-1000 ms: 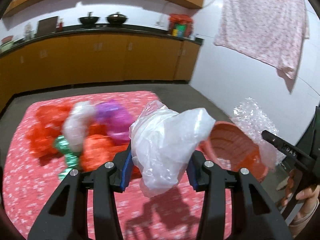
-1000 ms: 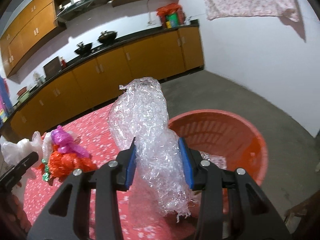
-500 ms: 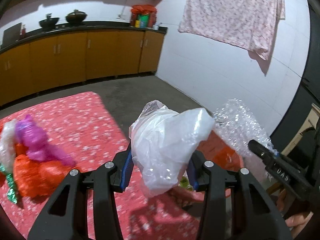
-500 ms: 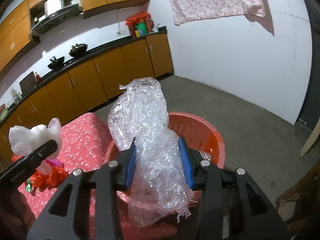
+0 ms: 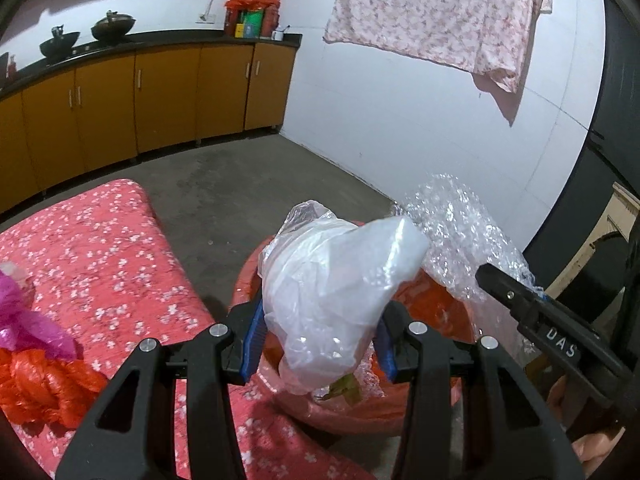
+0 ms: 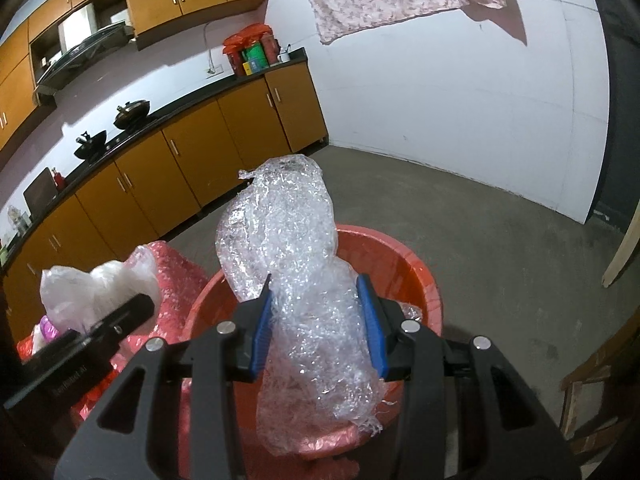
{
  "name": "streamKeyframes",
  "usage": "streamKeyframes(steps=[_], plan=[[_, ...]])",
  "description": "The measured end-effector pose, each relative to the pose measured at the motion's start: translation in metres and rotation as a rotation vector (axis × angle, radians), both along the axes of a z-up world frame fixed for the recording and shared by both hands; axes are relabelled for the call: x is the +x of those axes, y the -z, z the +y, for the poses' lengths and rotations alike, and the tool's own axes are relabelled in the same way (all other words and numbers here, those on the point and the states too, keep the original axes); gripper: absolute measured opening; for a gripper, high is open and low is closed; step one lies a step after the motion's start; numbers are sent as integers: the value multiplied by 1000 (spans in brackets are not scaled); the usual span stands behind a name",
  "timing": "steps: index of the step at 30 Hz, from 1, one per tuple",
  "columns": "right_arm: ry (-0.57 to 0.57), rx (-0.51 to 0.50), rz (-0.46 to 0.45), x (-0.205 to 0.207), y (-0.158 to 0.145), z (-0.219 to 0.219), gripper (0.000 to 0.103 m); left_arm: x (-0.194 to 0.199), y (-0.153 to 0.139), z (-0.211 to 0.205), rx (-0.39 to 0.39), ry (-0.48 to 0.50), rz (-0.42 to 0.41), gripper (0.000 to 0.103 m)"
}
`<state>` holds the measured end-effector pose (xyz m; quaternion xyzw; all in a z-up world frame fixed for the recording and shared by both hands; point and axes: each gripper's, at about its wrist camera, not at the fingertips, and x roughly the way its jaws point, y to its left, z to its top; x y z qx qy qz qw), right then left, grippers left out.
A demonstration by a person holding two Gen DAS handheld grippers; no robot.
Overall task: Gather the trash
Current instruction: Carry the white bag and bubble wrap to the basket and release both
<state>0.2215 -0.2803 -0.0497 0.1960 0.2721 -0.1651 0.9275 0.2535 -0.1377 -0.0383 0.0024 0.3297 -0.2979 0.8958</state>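
Observation:
My left gripper (image 5: 318, 338) is shut on a crumpled white plastic bag (image 5: 340, 280), held above the near rim of the red basin (image 5: 360, 412). My right gripper (image 6: 320, 328) is shut on a wad of clear bubble wrap (image 6: 292, 260), which hangs over the red basin (image 6: 404, 264). In the left wrist view the bubble wrap (image 5: 456, 232) and the right gripper's black body (image 5: 552, 336) show at the right. In the right wrist view the white bag (image 6: 96, 288) shows at the left. Some scraps lie inside the basin.
The table's red flowered cloth (image 5: 100, 248) carries orange plastic (image 5: 40, 384) and purple plastic (image 5: 24, 320) at the left. Yellow kitchen cabinets (image 5: 140, 104) line the back wall. A pink cloth (image 5: 432, 12) hangs on the white wall. Grey concrete floor (image 6: 480, 232) lies beyond the basin.
Both grippers have swung right, away from the trash pile on the table, to over the red basin, and a little lower. Each still grips its load.

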Motion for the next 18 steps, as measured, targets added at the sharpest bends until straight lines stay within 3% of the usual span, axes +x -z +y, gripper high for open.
streamKeyframes(steps=[10, 15, 18], plan=[[18, 30, -19, 10, 4, -11, 41, 9, 7, -30, 16, 37, 12, 46], [8, 43, -37, 17, 4, -15, 46, 14, 12, -34, 16, 29, 23, 61], [12, 52, -44, 18, 4, -19, 54, 18, 16, -30, 8, 12, 40, 67]])
